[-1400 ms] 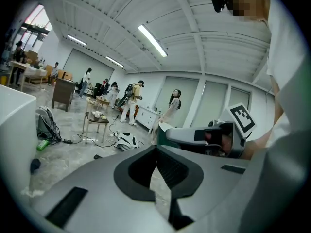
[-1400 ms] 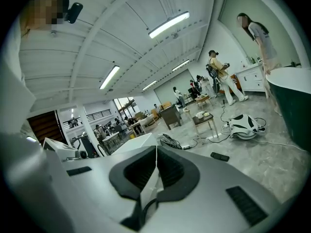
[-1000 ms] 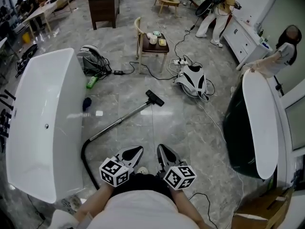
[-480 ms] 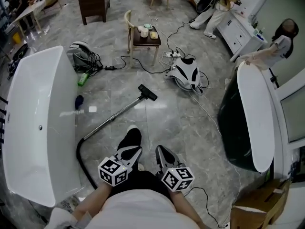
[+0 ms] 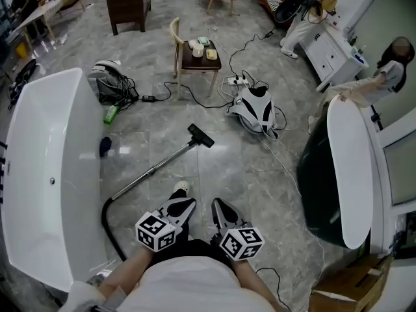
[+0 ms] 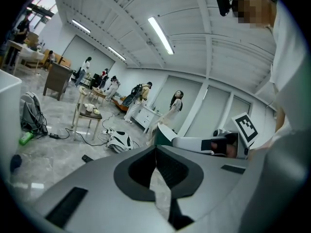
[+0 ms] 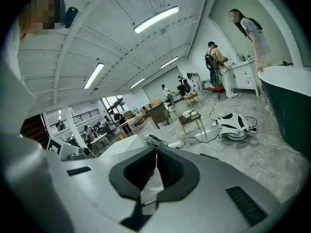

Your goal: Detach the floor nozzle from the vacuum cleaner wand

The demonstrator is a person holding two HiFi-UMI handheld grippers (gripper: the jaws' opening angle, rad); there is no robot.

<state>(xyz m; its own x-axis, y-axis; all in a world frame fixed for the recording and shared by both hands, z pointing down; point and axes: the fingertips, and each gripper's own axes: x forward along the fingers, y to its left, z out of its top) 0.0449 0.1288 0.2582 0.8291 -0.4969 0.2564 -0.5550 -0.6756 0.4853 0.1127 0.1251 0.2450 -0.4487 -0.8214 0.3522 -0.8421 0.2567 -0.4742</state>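
Observation:
The black floor nozzle [image 5: 201,135] lies on the marble floor, joined to the silver wand [image 5: 153,169], which runs down-left to a black hose [image 5: 106,226]. The nozzle also shows small at the left of the left gripper view [image 6: 87,158]. My left gripper [image 5: 182,207] and right gripper [image 5: 218,207] are side by side close to my body, well short of the nozzle. Both are shut and hold nothing. Their jaws meet with no gap in the left gripper view [image 6: 156,147] and in the right gripper view [image 7: 156,149].
A white bathtub [image 5: 45,174] stands at the left and a dark green one [image 5: 344,168] at the right. The white vacuum body [image 5: 255,108] with cables lies beyond the nozzle. A chair [image 5: 198,56], a backpack [image 5: 107,77] and a green bottle [image 5: 109,114] stand farther back.
The person has stepped forward across the floor, a foot now showing ahead of the left gripper. Both grippers went along, still shut and empty. The vacuum lies where it was.

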